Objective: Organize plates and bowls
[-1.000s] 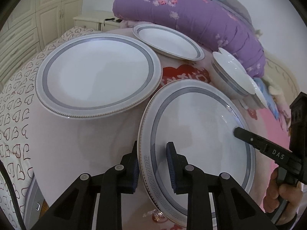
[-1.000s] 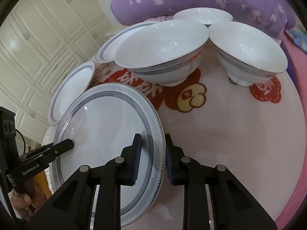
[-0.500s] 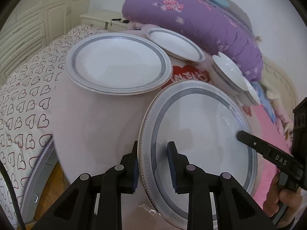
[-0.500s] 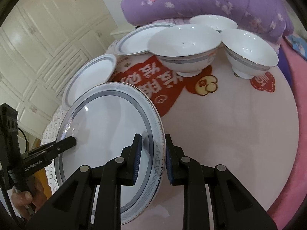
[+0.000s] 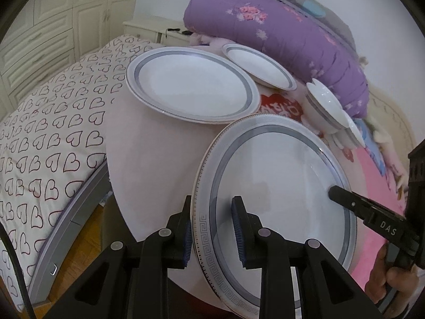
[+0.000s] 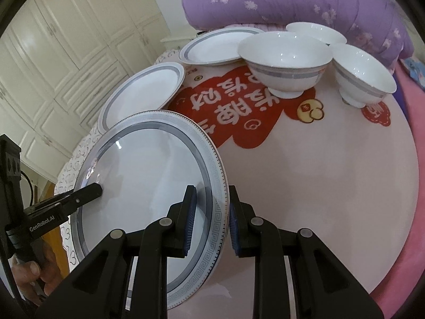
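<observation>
The left gripper (image 5: 212, 228), black with ribbed blue pads, is clamped on the near left rim of a large white porcelain plate with a grey band and a Greek-key border (image 5: 276, 186); one pad sits on the plate's face and the other under the rim. The right gripper (image 6: 211, 219), of the same make, pinches the opposite rim of that plate (image 6: 143, 186) in the same way, so the plate hangs between the two tools, tilted, above the near edge of the round table under its pale pink cloth (image 6: 318, 186). Both tools slant steeply downward; a hand (image 5: 390, 279) grips the right tool's handle low at the right of the left view, and the other hand (image 6: 29, 273) grips the left tool's handle low at the left of the right view, fingers curled round.

Beyond the held plate a second large grey-banded white plate (image 5: 191, 85) lies flat on the table, near its left edge; a smaller grey-banded plate (image 5: 259, 66) lies just behind it. To the right stand three white footed bowls with grey bands: the nearest bowl (image 6: 284, 61), the right bowl (image 6: 362, 75) and the far bowl (image 6: 316, 33), close together on the red printed patch of the cloth (image 6: 225, 111). A purple flowered quilt (image 5: 279, 26) is heaped behind the table; a white heart-patterned bedsheet (image 5: 53, 133) spreads to the left, with cream panelled wardrobe doors (image 6: 66, 40) beyond.
</observation>
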Available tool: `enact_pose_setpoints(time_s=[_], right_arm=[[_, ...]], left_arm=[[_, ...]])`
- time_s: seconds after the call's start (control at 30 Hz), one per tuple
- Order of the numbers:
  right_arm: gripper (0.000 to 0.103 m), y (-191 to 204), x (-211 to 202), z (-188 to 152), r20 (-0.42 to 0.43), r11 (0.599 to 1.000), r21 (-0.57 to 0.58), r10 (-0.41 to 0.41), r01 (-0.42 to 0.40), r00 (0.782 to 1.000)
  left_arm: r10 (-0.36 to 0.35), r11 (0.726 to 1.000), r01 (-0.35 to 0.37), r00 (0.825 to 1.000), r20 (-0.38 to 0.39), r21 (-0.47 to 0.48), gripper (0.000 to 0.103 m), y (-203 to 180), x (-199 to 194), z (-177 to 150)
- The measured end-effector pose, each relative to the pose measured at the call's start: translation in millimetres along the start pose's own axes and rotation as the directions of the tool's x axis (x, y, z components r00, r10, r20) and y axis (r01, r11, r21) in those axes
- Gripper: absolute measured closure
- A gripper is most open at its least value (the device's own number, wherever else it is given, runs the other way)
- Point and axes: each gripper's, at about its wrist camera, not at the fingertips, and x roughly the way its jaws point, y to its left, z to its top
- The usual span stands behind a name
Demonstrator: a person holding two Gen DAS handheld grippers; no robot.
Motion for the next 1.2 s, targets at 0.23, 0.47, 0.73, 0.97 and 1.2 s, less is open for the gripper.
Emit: enact_pose_setpoints(time_s=[0.23,0.47,0.73,0.97,1.2], right_arm=[[0.08,-1.6,8.1,-3.3,-0.014,1.0,0.008,-0.013,0.013,1.0],[0.08,-2.2,16.5,-4.6,-0.029,1.0,0.013,-0.023,0.023,0.999],[0.078,0.2,19.3,-5.0,-0.03,0.999,0.001,-0.043,0.043,0.999],[0.069,-1.2,13.4,-0.3,0.005,0.998,-0.009,-0.063,0.063,0.998],[0.0,-12.1,4.8,4.1,0.076,0.998,0.015,-0.061,0.06,0.995]], left_arm=[[0.003,1.0,-0.003,1.0,-0.025,-0.003,0.08,-2.5,12.2,4.5],[0.013,1.0,-0.013,0.999,-0.04,-0.001,0.081,-3.4,25.2,12.3],[0.028,0.999,-0.027,0.999,-0.029,0.025,0.081,-3.2,29.6,9.5],[0.037,0.998,-0.036,0.999,-0.02,0.051,0.07,-8.7,30.3,7.1],[0.066,0.995,-0.073,0.992,0.107,0.064,0.001,-11.7,8.0,9.7]])
